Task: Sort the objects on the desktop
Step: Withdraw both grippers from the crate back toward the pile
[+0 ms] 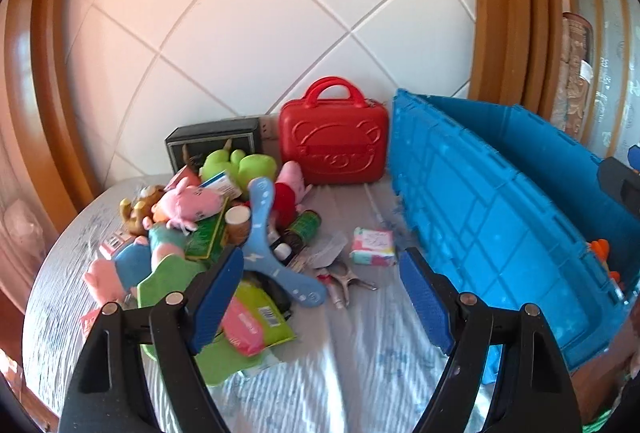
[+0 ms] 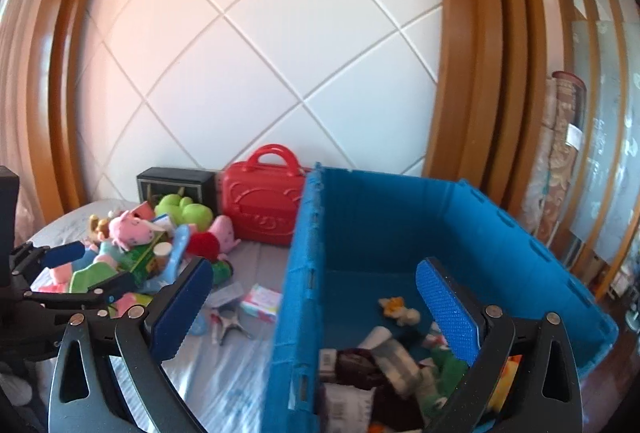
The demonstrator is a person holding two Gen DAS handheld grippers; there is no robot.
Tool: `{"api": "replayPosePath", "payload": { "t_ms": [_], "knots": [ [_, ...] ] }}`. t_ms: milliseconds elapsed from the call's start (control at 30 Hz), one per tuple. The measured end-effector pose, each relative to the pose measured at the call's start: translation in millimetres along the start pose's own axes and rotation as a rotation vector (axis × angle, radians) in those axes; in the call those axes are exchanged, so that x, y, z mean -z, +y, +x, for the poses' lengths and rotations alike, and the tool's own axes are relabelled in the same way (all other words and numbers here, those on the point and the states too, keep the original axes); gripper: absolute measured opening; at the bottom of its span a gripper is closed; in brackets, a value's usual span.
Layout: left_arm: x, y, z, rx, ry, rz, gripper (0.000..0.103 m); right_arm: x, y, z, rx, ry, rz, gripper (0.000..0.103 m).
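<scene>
Left wrist: tool (image 1: 322, 285) wide, empty.

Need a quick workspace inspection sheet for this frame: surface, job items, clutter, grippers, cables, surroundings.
Surface: table under a pale patterned cloth.
Job's things: toy pile with a blue boomerang, pink plush pig, green plush; tissue pack and metal clip lie apart from it. Blue crate already holds several items.
Clutter: red case and black box stand against the wall.
Grippers: left gripper open and empty, beside the pile; right gripper open and empty, straddling the crate's near wall.
Cables: nothing seen.
Surroundings: white tiled wall, wooden frame.
</scene>
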State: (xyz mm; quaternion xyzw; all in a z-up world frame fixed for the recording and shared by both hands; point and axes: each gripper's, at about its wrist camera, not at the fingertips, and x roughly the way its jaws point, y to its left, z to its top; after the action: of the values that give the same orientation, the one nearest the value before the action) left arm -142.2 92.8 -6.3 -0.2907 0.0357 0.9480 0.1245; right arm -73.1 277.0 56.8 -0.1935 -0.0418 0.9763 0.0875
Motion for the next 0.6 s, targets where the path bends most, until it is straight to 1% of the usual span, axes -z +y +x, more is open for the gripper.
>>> {"api": "replayPosePath", "payload": {
  "t_ms": [167,267,300,367,467,533,600],
  "knots": [
    [28,77,20,-0.069,0.069,-0.069,0.080,1,65,27,-0.110,0.043,-0.068,0.103],
    [47,121,34,-0.116,0.121,-0.115,0.080,10,99,50,-0.181,0.100,-0.082,0.103],
    [53,135,40,-0.122,0.142,-0.139,0.080,15,111,60,-0.205,0.127,-0.082,0.103],
    [64,159,53,-0.099,0.184,-0.185,0.080,27,131,80,-0.247,0.189,-0.083,0.103],
    [77,181,71,-0.104,0.217,-0.209,0.080,49,162,115,-0.322,0.312,-0.076,0.103],
    [84,187,90,-0.112,0.250,-0.198,0.080,63,179,137,-0.344,0.377,-0.074,0.103],
    [90,189,114,-0.100,0.288,-0.185,0.080,75,194,155,-0.350,0.429,-0.081,0.103]
  ]
}}
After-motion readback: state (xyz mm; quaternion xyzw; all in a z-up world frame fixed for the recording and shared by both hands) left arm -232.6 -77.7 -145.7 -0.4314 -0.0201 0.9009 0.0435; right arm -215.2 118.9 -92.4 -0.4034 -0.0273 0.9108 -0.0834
